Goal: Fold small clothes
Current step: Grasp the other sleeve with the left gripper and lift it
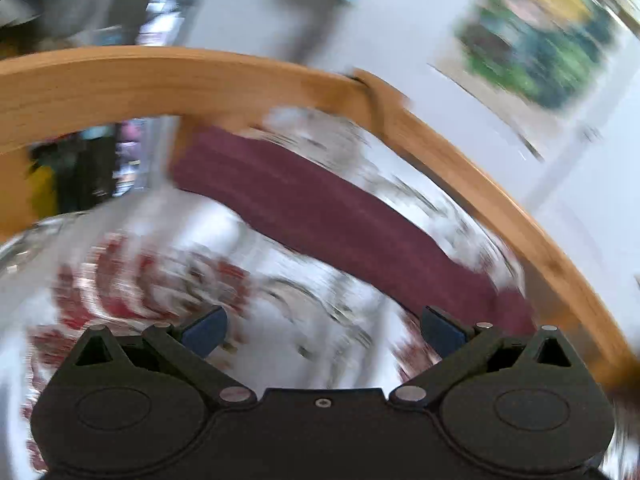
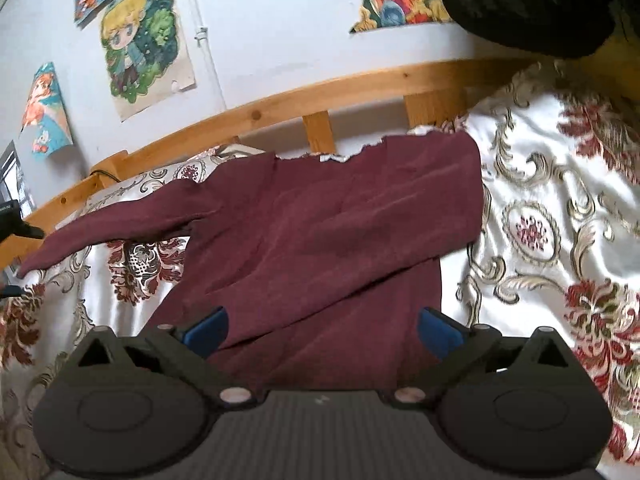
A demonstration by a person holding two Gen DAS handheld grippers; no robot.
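Left view motion-blurred; sweater (image 2: 320, 232) near hem cut off behind right gripper (image 2: 322, 330). Both grippers, left gripper (image 1: 323, 330) included, spread wide, empty.

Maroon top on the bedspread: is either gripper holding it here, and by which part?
Nothing is held. The right gripper is open above the maroon top, pads clear of it. The left gripper is open too, with nothing between its pads.

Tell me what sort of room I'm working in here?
Probably a bedroom: a wooden bed rail, a white satin bedspread with red floral pattern under the maroon long-sleeved top, and cartoon posters on the wall.
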